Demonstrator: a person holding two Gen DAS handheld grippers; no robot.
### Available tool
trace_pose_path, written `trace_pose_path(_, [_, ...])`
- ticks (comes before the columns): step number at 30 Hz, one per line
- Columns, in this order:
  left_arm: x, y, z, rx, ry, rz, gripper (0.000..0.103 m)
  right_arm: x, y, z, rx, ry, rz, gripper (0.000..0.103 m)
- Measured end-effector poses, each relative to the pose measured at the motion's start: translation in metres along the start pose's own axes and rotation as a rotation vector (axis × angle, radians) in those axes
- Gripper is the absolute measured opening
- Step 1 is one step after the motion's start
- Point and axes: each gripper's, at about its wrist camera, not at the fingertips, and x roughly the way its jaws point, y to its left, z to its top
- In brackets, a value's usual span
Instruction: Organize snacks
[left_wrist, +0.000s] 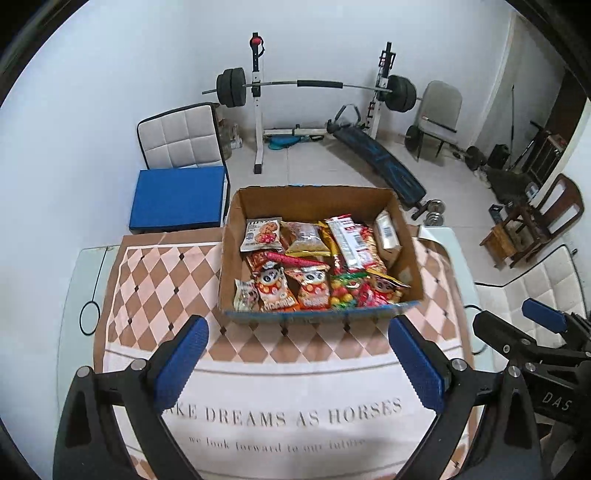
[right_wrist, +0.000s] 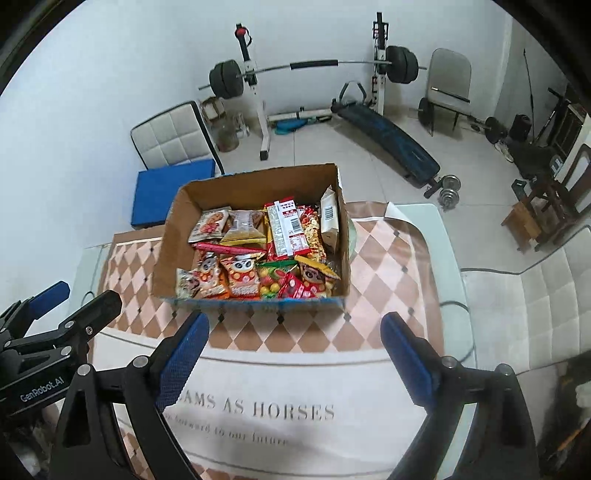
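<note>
i hold my left gripper and right gripper wide apart, both empty, above the checked cloth. the open brown cardboard box of bright snack packets sits just ahead; overlapping wrappers risk a double pick.

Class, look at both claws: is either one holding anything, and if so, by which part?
Nothing is held. The left claw and right claw are both open and empty above the tablecloth; the snacks lie in the cardboard box.

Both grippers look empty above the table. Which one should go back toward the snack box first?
Probably right, narrowly. The cardboard box sits a bit left of the open right gripper but closer; from the open left gripper it lies further right. Neither holds anything, so either could do.
</note>
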Motion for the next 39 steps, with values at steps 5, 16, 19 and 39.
trace_pose_path(5, [-0.035,-0.001,-0.017,0.001,-0.023,0.008,0.1,-0.05,0.001,-0.026,0.013,-0.047,-0.007,0.096])
trace_pose_path(16, [-0.089,0.0,-0.049,0.003,-0.07,0.015,0.1,-0.127,0.004,-0.069,0.014,-0.118,-0.063,0.097])
trace_pose_path(19, [-0.094,0.003,-0.051,-0.013,-0.078,0.008,0.1,-0.138,0.006,-0.077,0.014,-0.126,-0.068,0.097])
trace_pose_path(39, [-0.055,0.007,-0.024,-0.001,-0.161,0.064,0.103,-0.11,0.015,-0.042,-0.007,-0.2,-0.136,0.1])
